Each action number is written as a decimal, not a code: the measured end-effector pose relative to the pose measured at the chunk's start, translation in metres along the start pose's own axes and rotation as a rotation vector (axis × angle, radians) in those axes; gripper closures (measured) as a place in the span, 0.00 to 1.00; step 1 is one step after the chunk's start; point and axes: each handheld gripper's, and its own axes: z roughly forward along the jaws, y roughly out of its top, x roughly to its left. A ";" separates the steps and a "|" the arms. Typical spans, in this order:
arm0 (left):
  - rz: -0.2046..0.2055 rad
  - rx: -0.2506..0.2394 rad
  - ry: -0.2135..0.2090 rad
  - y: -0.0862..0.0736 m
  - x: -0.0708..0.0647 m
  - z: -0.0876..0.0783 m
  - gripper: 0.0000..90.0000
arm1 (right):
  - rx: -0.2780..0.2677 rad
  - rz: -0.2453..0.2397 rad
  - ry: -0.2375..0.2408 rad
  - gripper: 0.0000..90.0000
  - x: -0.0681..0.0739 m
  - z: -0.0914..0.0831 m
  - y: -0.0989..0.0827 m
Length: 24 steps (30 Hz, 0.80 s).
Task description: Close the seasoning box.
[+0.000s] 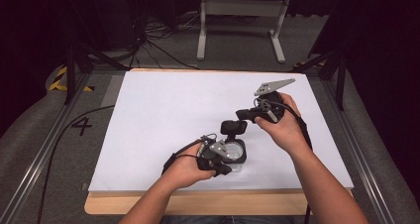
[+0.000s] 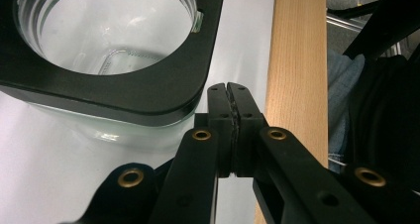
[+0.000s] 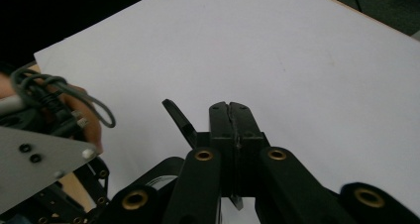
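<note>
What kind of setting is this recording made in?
Probably a lab or recording studio, not a home: a wooden table covered with a white sheet, dark curtains around, loose cables on grey carpet, and hazard tape on the floor.

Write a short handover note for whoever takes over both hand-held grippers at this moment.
Left hand-held gripper: jaws shut on nothing, lying beside the clear container, near the table's wooden front edge.
Right hand-held gripper: jaws shut, a thin dark piece pinched between them; what it is cannot be told. It hovers over the white sheet.
Container: stands on the sheet near the front, with a black square collar around its open mouth; no lid on it.
Done: the mouth is open.
Left: probably placing the pinched piece, judging from the pose.
</note>
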 end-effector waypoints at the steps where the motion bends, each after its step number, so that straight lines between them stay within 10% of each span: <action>1: 0.008 -0.006 0.006 0.000 0.000 0.000 1.00 | -0.002 0.002 0.009 1.00 0.002 -0.001 -0.002; 24: 0.006 -0.003 0.003 0.000 0.000 -0.001 0.99 | 0.066 -0.027 0.067 1.00 0.037 0.005 -0.050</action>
